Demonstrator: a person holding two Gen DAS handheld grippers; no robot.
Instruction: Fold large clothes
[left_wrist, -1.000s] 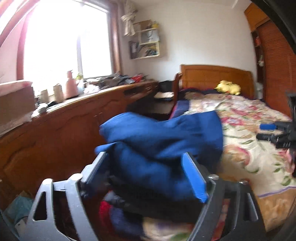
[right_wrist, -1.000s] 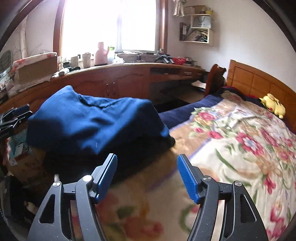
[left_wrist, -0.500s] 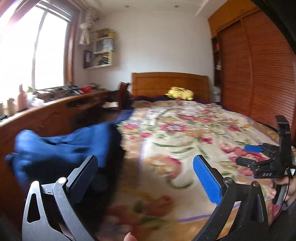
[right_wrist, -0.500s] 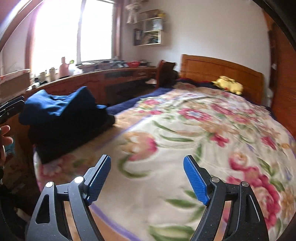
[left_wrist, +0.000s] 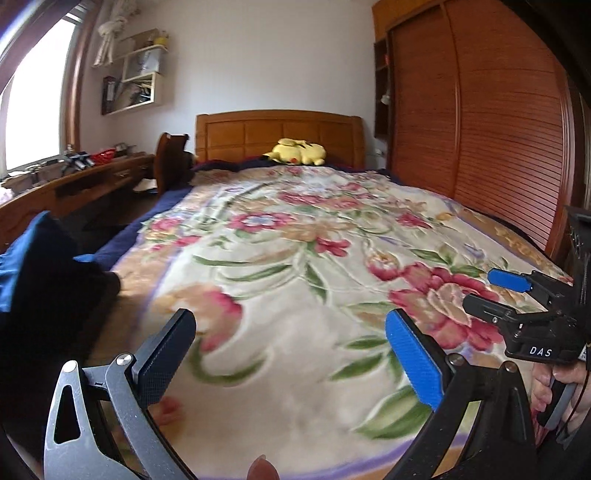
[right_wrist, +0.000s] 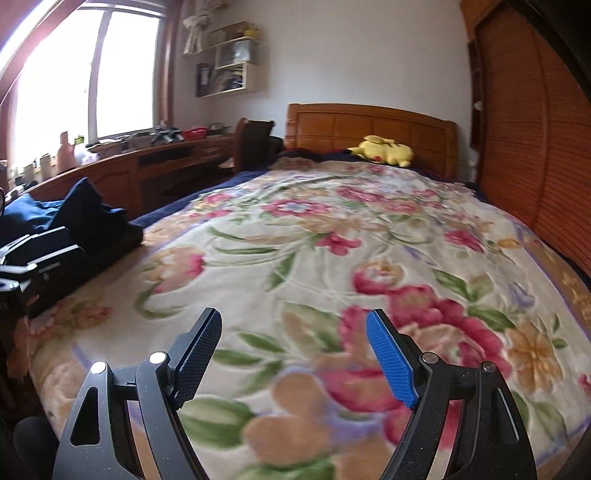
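Observation:
A pile of dark blue and black clothes (right_wrist: 77, 218) lies at the left edge of the bed, on the floral blanket (right_wrist: 332, 258); it also shows in the left wrist view (left_wrist: 33, 280). My left gripper (left_wrist: 288, 347) is open and empty, above the foot of the bed, to the right of the pile. My right gripper (right_wrist: 293, 350) is open and empty over the blanket; it also shows in the left wrist view (left_wrist: 491, 290) at the right. The left gripper's fingers (right_wrist: 44, 251) show at the left edge of the right wrist view, by the pile.
A yellow plush toy (right_wrist: 384, 151) lies by the wooden headboard (right_wrist: 369, 129). A long wooden desk (right_wrist: 147, 166) with clutter runs under the window on the left. A wooden sliding wardrobe (left_wrist: 480, 122) stands along the right side.
Both grippers have swung from the blue clothes pile rightward to face the bed. The left gripper, which was around the pile, now has nothing between its fingers.

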